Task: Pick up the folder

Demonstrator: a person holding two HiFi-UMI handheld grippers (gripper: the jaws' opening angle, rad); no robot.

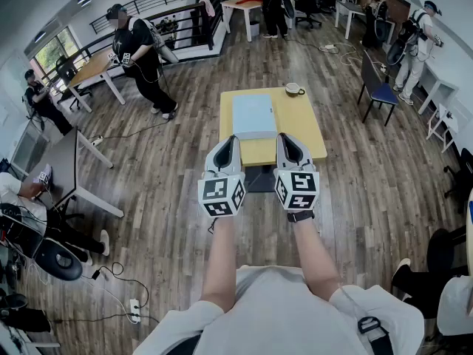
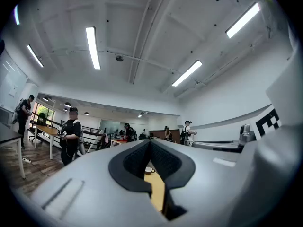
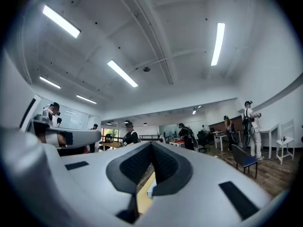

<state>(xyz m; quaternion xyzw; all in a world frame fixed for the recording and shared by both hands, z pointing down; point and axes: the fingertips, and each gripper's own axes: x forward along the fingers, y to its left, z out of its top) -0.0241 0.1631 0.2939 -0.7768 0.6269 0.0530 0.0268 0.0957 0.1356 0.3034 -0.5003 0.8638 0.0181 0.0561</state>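
The pale blue folder (image 1: 253,115) lay flat on the left half of the yellow worktop (image 1: 301,128), square to its edges and within easy reach from the near side. A cup (image 1: 294,89) sat at the far right corner, well apart and out of the way. Closer in, the left gripper (image 1: 230,142) and right gripper (image 1: 284,139) hung side by side near the worktop's near edge. They were held about level and aimed out toward the folder, neither touching it. Both pairs of fingers were pressed together with nothing between them, and each gripper's own view showed the same. I judged this the lineup, with the pickup not yet begun; the fingers would have to part before taking an edge. Other people stood well off around the room.
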